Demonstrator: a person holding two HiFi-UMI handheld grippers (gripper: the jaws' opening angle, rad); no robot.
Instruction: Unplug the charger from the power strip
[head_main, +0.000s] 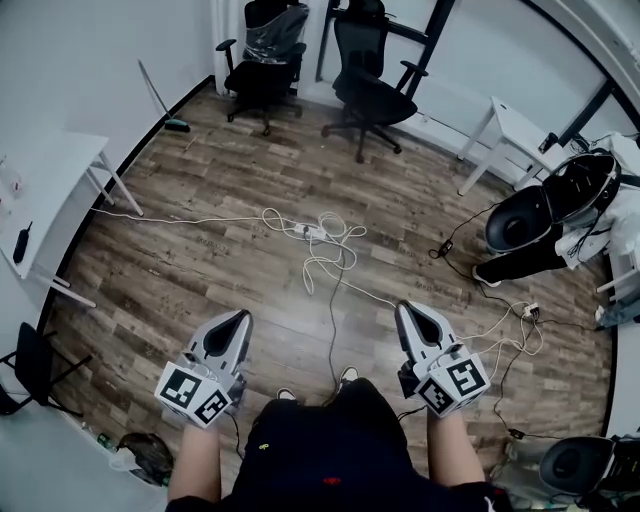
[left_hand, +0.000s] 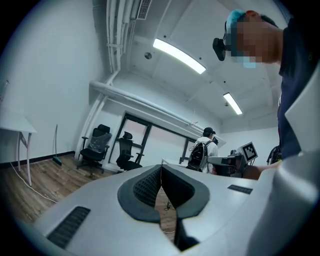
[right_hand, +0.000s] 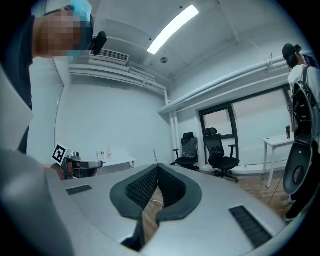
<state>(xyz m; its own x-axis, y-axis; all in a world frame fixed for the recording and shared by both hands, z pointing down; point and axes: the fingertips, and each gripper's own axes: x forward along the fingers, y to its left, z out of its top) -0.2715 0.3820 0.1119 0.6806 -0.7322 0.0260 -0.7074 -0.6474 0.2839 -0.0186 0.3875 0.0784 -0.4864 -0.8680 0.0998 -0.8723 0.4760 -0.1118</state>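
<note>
A white power strip (head_main: 313, 232) lies on the wooden floor mid-room, amid a tangle of white cables (head_main: 335, 255); a plug or charger on it is too small to make out. My left gripper (head_main: 243, 316) and right gripper (head_main: 405, 308) are held level near my body, well short of the strip. In the left gripper view the jaws (left_hand: 161, 166) meet at their tips with nothing between them. The right gripper view shows the same: the right gripper (right_hand: 157, 166) is shut and holds nothing. The strip shows in neither gripper view.
Two black office chairs (head_main: 265, 60) (head_main: 370, 90) stand at the far wall. White tables sit at the left (head_main: 50, 190) and far right (head_main: 515, 125). A person (head_main: 540, 225) bends down at the right, near more cables and a second strip (head_main: 530, 312).
</note>
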